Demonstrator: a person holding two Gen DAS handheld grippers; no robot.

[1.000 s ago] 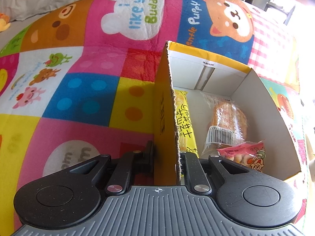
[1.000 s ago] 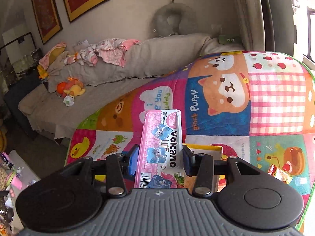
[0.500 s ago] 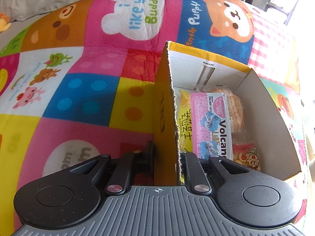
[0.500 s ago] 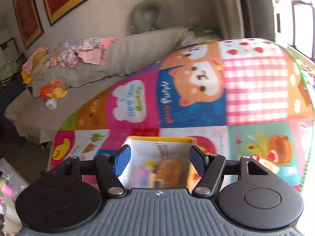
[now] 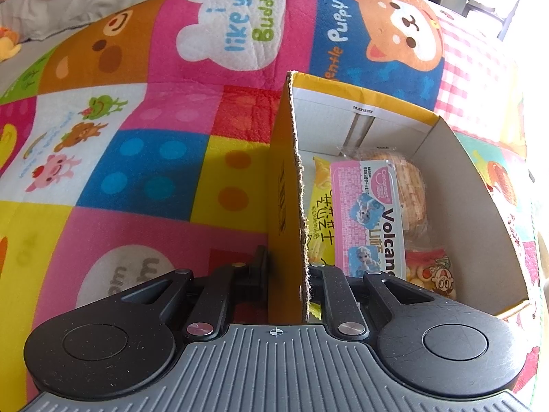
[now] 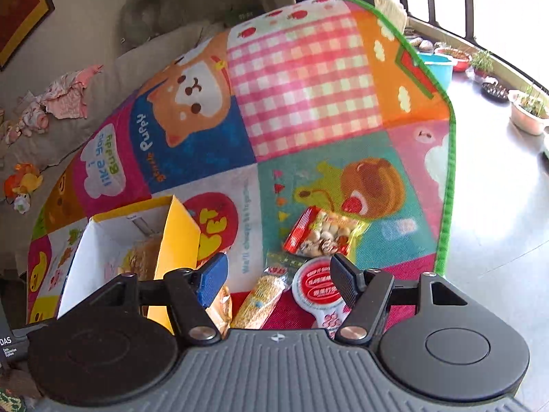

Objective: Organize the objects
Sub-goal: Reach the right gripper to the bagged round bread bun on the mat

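Note:
A yellow cardboard box (image 5: 456, 199) stands on the play mat, and my left gripper (image 5: 288, 267) is shut on its left wall. Inside lie a pink "Volcano" packet (image 5: 367, 213), a yellow packet (image 5: 320, 213), a biscuit pack (image 5: 411, 189) and a red snack bag (image 5: 429, 271). My right gripper (image 6: 278, 274) is open and holds nothing. It hangs to the right of the box (image 6: 178, 237), over loose snacks on the mat: a round red-and-white packet (image 6: 319, 290), a yellow cracker pack (image 6: 262, 300) and a red nut bag (image 6: 322, 231).
The colourful play mat (image 6: 305, 86) ends in a green edge (image 6: 446, 189) at the right, with bare floor beyond. A blue tub (image 6: 435, 67) and plant pots (image 6: 528, 113) stand by the window. A grey couch (image 6: 103, 79) with clothes and toys lies behind.
The pink packet left my right gripper and now lies in the box. The right gripper opened, then swung right and down over the loose snacks. The left gripper kept still.

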